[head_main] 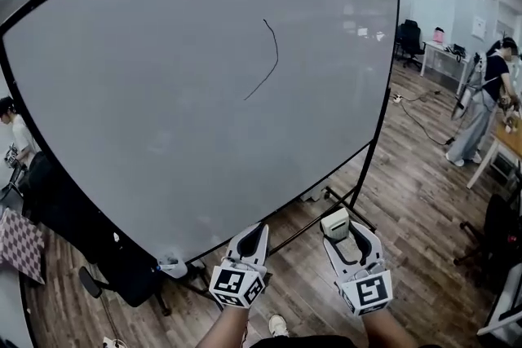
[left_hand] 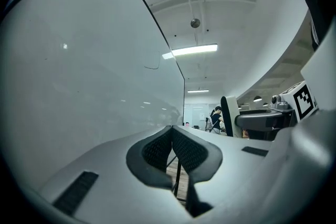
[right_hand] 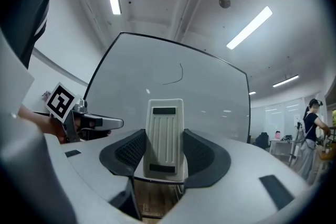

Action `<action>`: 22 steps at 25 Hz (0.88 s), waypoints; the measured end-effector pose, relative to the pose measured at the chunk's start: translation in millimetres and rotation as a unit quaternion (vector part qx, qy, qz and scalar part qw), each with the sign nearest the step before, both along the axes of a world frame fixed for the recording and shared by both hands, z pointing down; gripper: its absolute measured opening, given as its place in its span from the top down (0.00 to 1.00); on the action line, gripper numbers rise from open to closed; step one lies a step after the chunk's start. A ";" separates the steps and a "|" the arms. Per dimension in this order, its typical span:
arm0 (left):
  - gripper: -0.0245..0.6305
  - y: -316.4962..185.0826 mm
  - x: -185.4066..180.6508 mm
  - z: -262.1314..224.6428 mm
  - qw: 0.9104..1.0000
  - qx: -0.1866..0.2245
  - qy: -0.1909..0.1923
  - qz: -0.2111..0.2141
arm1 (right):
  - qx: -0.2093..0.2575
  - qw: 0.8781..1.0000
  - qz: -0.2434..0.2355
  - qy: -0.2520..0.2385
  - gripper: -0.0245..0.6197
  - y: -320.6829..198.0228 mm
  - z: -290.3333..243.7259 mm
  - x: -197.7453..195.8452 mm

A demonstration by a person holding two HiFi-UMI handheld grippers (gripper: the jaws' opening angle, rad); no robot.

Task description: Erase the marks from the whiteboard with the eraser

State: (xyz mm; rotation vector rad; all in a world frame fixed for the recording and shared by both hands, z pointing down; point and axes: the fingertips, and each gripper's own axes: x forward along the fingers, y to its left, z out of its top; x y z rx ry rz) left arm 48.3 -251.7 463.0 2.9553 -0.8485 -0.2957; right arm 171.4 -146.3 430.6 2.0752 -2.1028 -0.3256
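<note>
The right gripper [right_hand: 165,153] is clamped on the eraser [right_hand: 165,128]. Its two dark pads press the eraser's long sides, and the cream, ribbed body stands upright between them, rising above the jaw tips. The left gripper [left_hand: 172,147] is closed, pads meeting, with nothing between them.

From the head view, both grippers hang below the lower edge of the whiteboard [head_main: 163,94], in front of its stand [head_main: 352,204]. The eraser is clear of the board's surface. The mark [head_main: 266,61], a thin dark curved stroke, sits high on the board, right of its middle and well above the eraser.

The head view alone shows the whole board, the wooden floor [head_main: 408,175] under it, and a person [head_main: 488,98] standing off to the board's right. The right gripper view alone shows the eraser's ribbed back and the grip on it, with the mark on the board above the eraser's top. The left gripper view sees the board at a slant along its left side. It catches only a faint trace of the stroke near the board's edge, and the eraser cannot be made out there.
</note>
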 end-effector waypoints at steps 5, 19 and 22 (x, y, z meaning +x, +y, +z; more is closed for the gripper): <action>0.93 -35.9 -13.4 -10.0 1.000 0.015 -0.008 -0.018 | 0.008 1.000 -0.027 0.000 0.58 -56.5 -8.4 -11.9; 0.93 -77.9 -46.2 -29.6 0.996 0.051 -0.033 -0.065 | 0.054 0.992 -0.107 0.048 0.58 -144.3 -46.1 -58.9; 0.93 -81.3 -45.4 -36.7 0.994 0.055 -0.032 -0.083 | 0.067 0.988 -0.131 0.051 0.58 -159.2 -60.9 -61.0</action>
